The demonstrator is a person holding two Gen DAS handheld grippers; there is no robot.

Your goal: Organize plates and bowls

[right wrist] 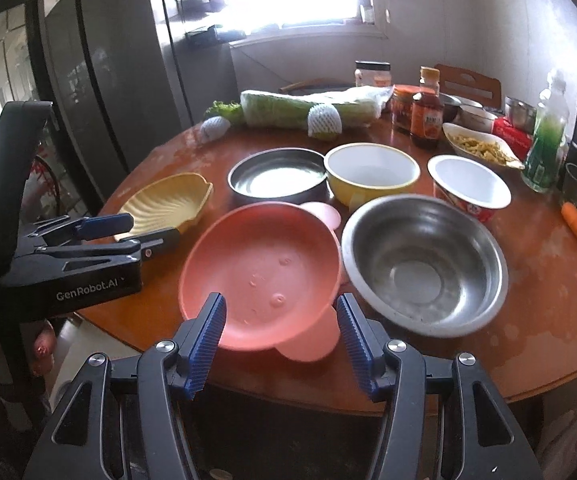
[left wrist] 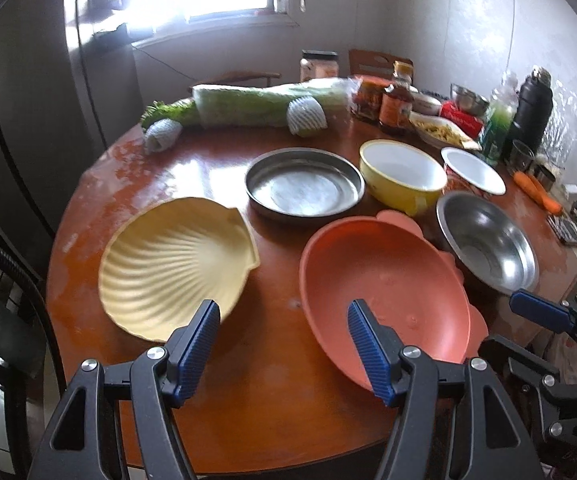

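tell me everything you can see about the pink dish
The pink dish is a shallow oval bowl of matte plastic with scalloped tabs on its rim. It looks empty apart from a few droplets and sits tilted near the table's front edge. Its right rim meets the steel bowl. Neither pair of tongs touches it.

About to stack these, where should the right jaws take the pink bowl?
Take the pink bowl by its near rim, coming from the table's front edge. That rim tilts up toward the right gripper, whose open jaws already straddle it; the steel bowl crowds its right side.

Dishes (right wrist: 262,268) crowd table (left wrist: 256,420) (near edge free).
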